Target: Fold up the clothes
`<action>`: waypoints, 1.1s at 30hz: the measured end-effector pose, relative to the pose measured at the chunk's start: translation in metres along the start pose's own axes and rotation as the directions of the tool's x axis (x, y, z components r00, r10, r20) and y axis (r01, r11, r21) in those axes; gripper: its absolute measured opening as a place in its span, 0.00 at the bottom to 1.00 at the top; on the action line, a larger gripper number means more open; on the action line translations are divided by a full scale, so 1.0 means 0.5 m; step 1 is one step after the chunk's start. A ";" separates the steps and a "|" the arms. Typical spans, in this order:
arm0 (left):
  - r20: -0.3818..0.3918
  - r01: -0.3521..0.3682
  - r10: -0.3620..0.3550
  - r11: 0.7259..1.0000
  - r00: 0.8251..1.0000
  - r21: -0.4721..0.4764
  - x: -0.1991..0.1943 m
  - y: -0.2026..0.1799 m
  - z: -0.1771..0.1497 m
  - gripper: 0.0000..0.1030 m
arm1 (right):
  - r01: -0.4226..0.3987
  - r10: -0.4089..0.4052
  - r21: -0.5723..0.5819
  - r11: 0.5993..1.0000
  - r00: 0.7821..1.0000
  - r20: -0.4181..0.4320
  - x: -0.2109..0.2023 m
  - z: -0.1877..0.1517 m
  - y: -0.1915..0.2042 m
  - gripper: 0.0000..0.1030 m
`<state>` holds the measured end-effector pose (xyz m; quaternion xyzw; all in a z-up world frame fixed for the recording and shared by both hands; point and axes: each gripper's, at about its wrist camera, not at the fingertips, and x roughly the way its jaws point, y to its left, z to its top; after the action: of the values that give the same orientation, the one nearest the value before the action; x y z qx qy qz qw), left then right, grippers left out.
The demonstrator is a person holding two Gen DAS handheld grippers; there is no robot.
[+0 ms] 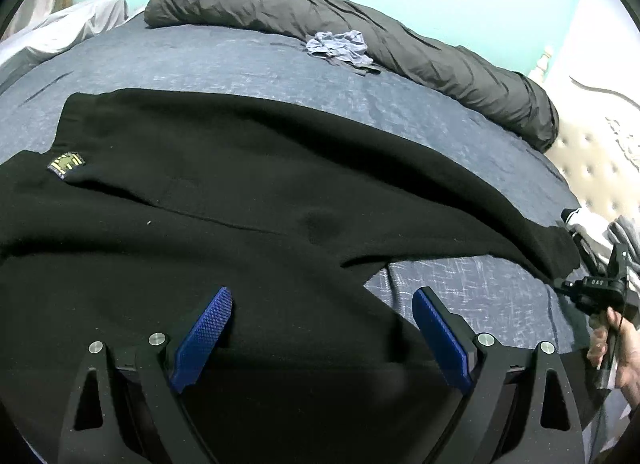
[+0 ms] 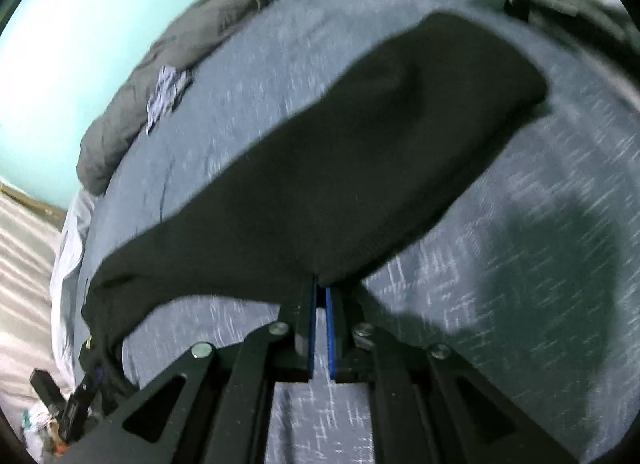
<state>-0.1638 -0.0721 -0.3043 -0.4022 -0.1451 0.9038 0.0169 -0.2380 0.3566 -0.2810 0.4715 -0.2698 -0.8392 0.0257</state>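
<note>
Black garment: spread flat on blue bedsheet, unfolded; right gripper clamped on its sleeve edge, left gripper spread wide above hem, empty; folding barely begun.

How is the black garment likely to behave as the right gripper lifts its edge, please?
Probably floppy: the black garment sags from the shut right gripper in a drooping band. Likely fairly heavy for cloth, since it looks thick and lies flat on the bed. The textured pads should keep it from slipping.
</note>
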 end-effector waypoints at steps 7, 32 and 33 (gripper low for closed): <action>0.006 -0.007 0.007 1.000 1.000 -0.016 0.007 0.006 0.000 0.92 | 0.095 -0.088 -0.079 0.992 0.992 0.088 -0.073 0.034 0.011 0.35; -0.014 0.003 -0.003 0.999 1.000 -0.041 0.027 0.024 -0.005 0.92 | 0.002 -0.070 -0.509 0.861 0.991 -0.114 0.244 0.035 0.436 0.20; -0.013 0.004 -0.004 0.999 1.000 -0.042 0.026 0.024 -0.005 0.92 | 0.002 -0.074 -0.522 0.853 0.990 -0.118 0.242 0.024 0.435 0.16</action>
<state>-0.1698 -0.0812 -0.3188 -0.4081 -0.1650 0.8979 0.0110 -0.3606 0.1401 -0.2667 0.5074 -0.0209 -0.8476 0.1537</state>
